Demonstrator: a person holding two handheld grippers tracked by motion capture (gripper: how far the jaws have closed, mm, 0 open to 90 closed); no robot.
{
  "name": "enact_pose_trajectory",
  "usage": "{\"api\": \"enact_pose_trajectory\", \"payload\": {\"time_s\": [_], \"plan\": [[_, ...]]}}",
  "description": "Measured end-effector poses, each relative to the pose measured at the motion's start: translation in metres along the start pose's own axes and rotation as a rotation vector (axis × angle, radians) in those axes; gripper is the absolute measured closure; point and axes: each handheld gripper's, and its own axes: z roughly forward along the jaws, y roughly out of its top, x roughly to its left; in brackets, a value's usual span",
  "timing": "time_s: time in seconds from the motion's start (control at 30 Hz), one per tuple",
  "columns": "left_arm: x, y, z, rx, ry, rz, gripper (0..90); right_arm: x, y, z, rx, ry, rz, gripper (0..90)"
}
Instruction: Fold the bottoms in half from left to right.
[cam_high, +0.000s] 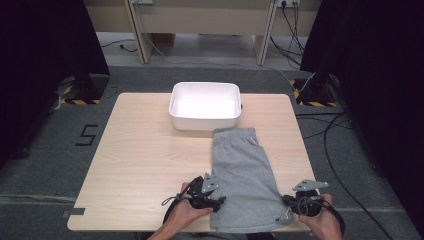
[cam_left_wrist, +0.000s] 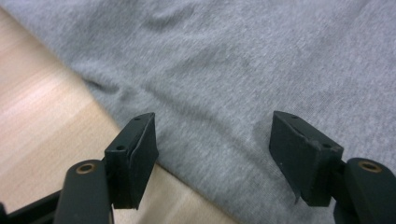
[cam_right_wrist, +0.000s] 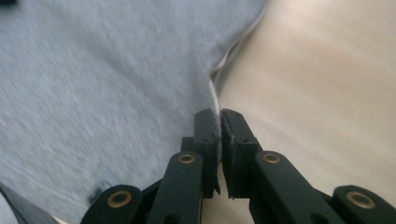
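Grey shorts (cam_high: 243, 175) lie flat on the wooden table (cam_high: 145, 160), running from the white tub down to the front edge. My left gripper (cam_high: 216, 202) is at the shorts' near left edge; in the left gripper view its jaws stand wide apart over the grey cloth (cam_left_wrist: 224, 70), pressing on nothing. My right gripper (cam_high: 287, 204) is at the near right corner of the shorts. In the right gripper view its jaws (cam_right_wrist: 218, 122) are shut on the hem of the grey cloth (cam_right_wrist: 93, 84), where a white edge runs between the pads.
A white rectangular tub (cam_high: 205, 105) stands at the back middle of the table, touching the shorts' far end. Bare wood lies to the left. Black curtains, stands and cables (cam_high: 330, 145) surround the table on the floor.
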Motion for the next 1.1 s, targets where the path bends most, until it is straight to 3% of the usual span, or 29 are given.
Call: {"api": "enact_pose_trajectory", "payload": {"time_s": [0.07, 0.13, 0.23, 0.3, 0.33, 0.4, 0.43, 0.5, 0.57, 0.7, 0.87, 0.9, 0.97, 1.0, 1.1], "plan": [[-0.001, -0.001, -0.003, 0.001, 0.013, 0.009, 31.4, 0.002, -0.001, 0.004, 0.006, 0.018, 0.001, 80.9], [-0.002, -0.002, -0.007, -0.002, 0.012, 0.012, 31.4, 0.003, 0.002, 0.002, 0.019, -0.015, -0.009, 71.3], [-0.004, -0.005, -0.015, -0.009, -0.011, -0.001, 29.4, 0.006, 0.006, -0.006, -0.027, -0.040, 0.005, 59.5], [-0.005, -0.010, -0.018, 0.011, -0.006, 0.020, 29.1, 0.008, 0.011, -0.008, -0.066, -0.031, -0.024, 55.6], [-0.004, -0.014, -0.018, 0.016, 0.006, 0.032, 29.2, 0.011, 0.012, -0.008, -0.071, -0.020, -0.032, 54.1], [0.000, -0.018, -0.019, 0.003, -0.012, -0.008, 28.7, 0.016, 0.014, -0.002, -0.059, -0.002, -0.054, 52.0], [0.001, -0.019, -0.021, 0.005, -0.005, -0.004, 28.7, 0.018, 0.014, 0.002, -0.049, -0.008, -0.056, 51.0], [0.000, -0.021, -0.026, 0.022, 0.044, 0.043, 29.8, 0.021, 0.016, 0.006, -0.024, -0.033, -0.079, 48.5], [0.001, -0.024, -0.031, 0.021, 0.065, 0.043, 30.6, 0.023, 0.020, 0.003, -0.022, -0.024, -0.091, 46.0], [0.004, -0.034, -0.040, 0.017, 0.050, 0.016, 31.5, 0.024, 0.036, -0.002, -0.076, -0.026, -0.116, 42.1], [0.007, -0.034, -0.051, 0.067, 0.072, 0.074, 31.8, 0.024, 0.062, 0.021, -0.142, 0.008, -0.138, 41.6], [0.008, -0.031, -0.051, 0.054, 0.069, 0.068, 32.5, 0.024, 0.067, 0.028, -0.148, 0.018, -0.131, 41.6], [0.013, -0.024, -0.048, 0.004, 0.047, 0.015, 32.3, 0.023, 0.075, 0.038, -0.145, 0.025, -0.127, 41.4], [0.016, -0.018, -0.044, -0.027, 0.042, -0.009, 31.9, 0.023, 0.080, 0.043, -0.141, 0.019, -0.129, 41.4], [0.022, -0.001, -0.024, -0.053, 0.012, -0.046, 31.0, 0.025, 0.097, 0.053, -0.148, 0.005, -0.139, 41.3]]}}
